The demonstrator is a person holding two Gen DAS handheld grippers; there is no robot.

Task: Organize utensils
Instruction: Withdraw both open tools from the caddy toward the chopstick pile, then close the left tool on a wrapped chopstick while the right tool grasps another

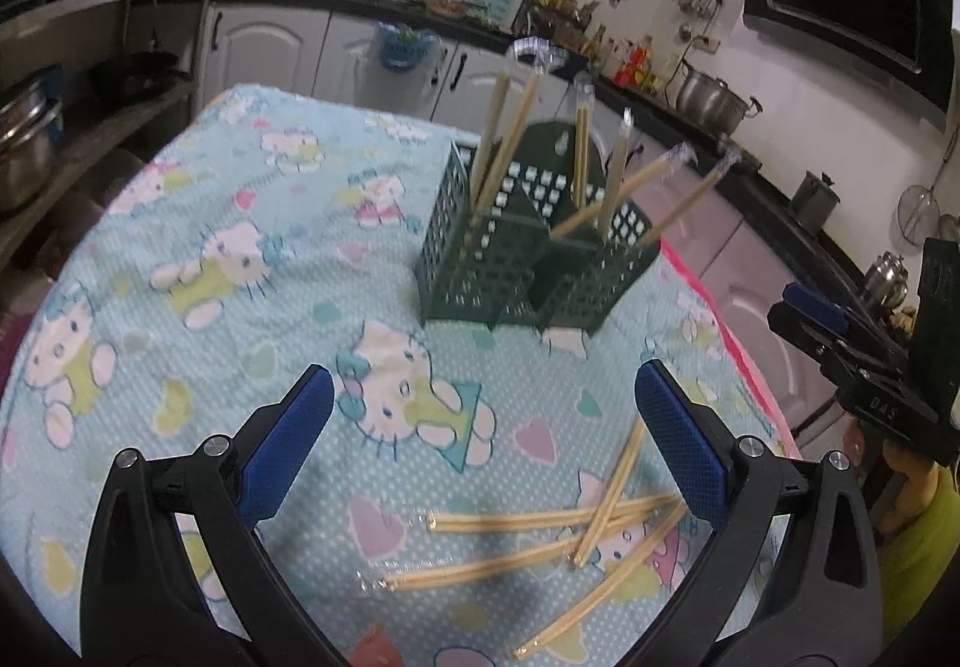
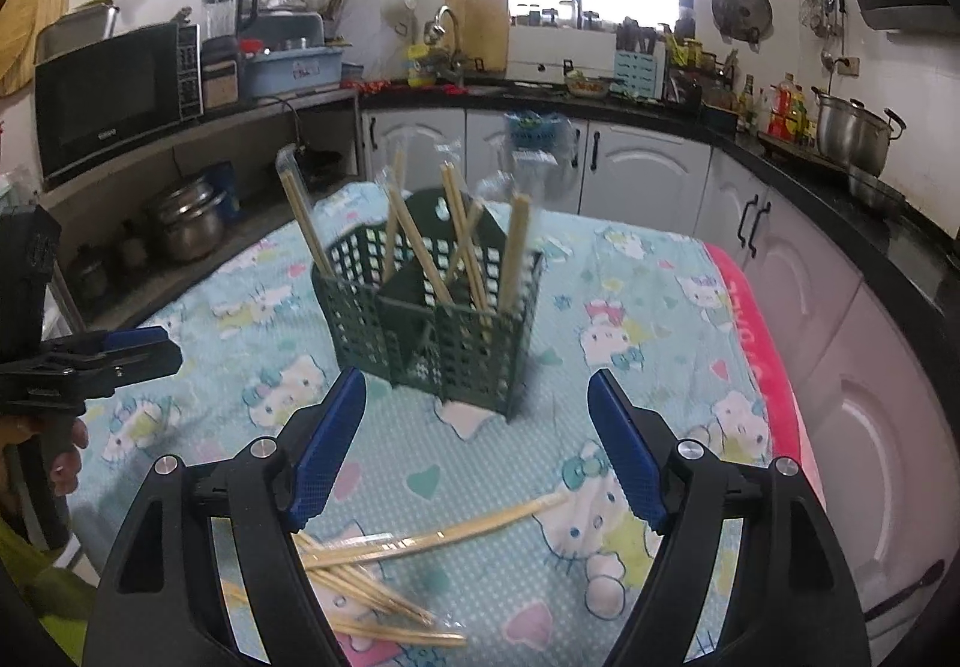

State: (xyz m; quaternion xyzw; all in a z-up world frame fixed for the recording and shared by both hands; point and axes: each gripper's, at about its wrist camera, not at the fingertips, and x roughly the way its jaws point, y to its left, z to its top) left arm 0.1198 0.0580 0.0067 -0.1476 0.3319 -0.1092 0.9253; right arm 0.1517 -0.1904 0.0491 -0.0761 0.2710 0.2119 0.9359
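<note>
The left gripper (image 1: pixel 483 427) and the right gripper (image 2: pixel 477 448) both hang released and empty over the loose wrapped chopsticks (image 1: pixel 552 523) strewn on the cartoon-cat cloth (image 1: pixel 240 259) covering the counter. Beyond them stands the green perforated utensil holder (image 1: pixel 516 253), already carrying several wrapped pairs upright. To do the pick well, single out the topmost stick of the crossed pile and close across its middle. The clear wrappers blur into the cloth, and the gripper arms hide some sticks' ends.
</note>
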